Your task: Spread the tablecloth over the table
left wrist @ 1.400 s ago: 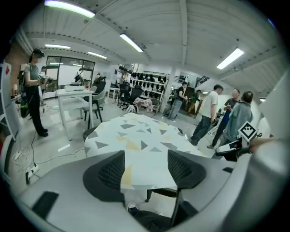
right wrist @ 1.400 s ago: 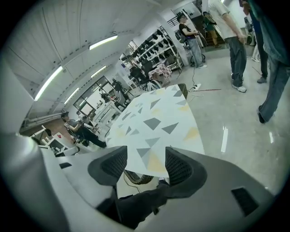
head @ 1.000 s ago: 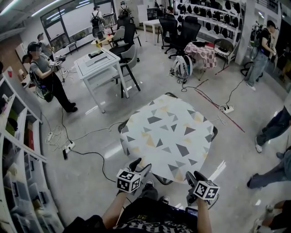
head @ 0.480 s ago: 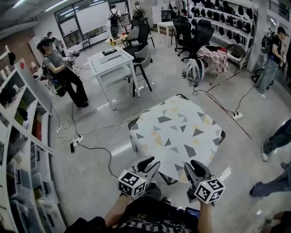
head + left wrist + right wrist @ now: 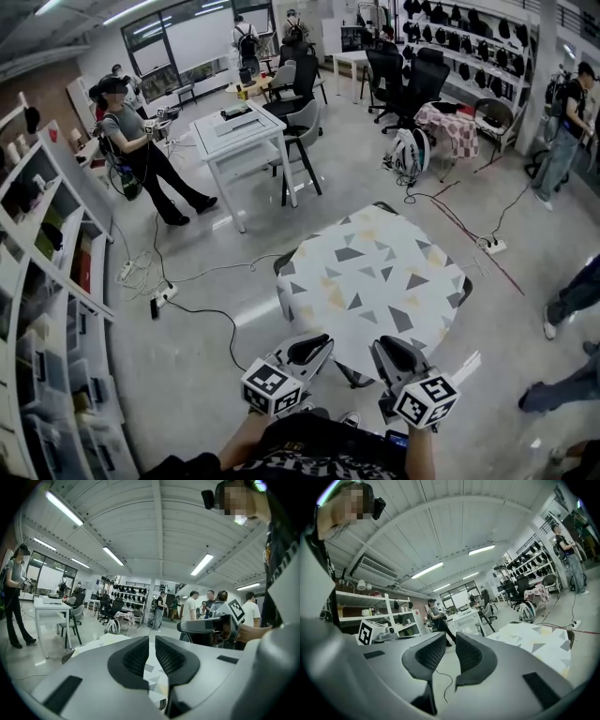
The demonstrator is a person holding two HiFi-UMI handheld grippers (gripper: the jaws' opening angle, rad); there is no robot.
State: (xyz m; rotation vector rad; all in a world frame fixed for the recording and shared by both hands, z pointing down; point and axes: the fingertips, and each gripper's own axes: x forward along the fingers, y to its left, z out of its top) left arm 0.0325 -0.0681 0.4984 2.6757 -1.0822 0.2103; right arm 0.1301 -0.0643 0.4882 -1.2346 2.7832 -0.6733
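The white tablecloth (image 5: 375, 281) with grey and yellow triangles lies flat over the small table, its edges hanging down. My left gripper (image 5: 322, 346) is raised in front of the cloth's near edge; its jaws are closing, almost together, with nothing between them. To its right, my right gripper (image 5: 382, 348) is also raised near that edge, jaws closing with a narrow gap and nothing in it. In the left gripper view the left gripper (image 5: 151, 641) points level over the cloth (image 5: 96, 643). The right gripper view has the right gripper (image 5: 451, 642) with the cloth (image 5: 534, 641) to its right.
A white desk (image 5: 234, 127) with a grey chair (image 5: 302, 127) stands beyond the table. A person (image 5: 141, 155) stands at the left by open shelves (image 5: 47, 281). Cables and a power strip (image 5: 161, 296) lie on the floor. A backpack (image 5: 411, 150) and other people's legs (image 5: 574, 298) are at the right.
Both grippers have risen from the cloth's near edge, and their jaws have gone from wide apart to nearly together. The cloth has stayed flat on the table.
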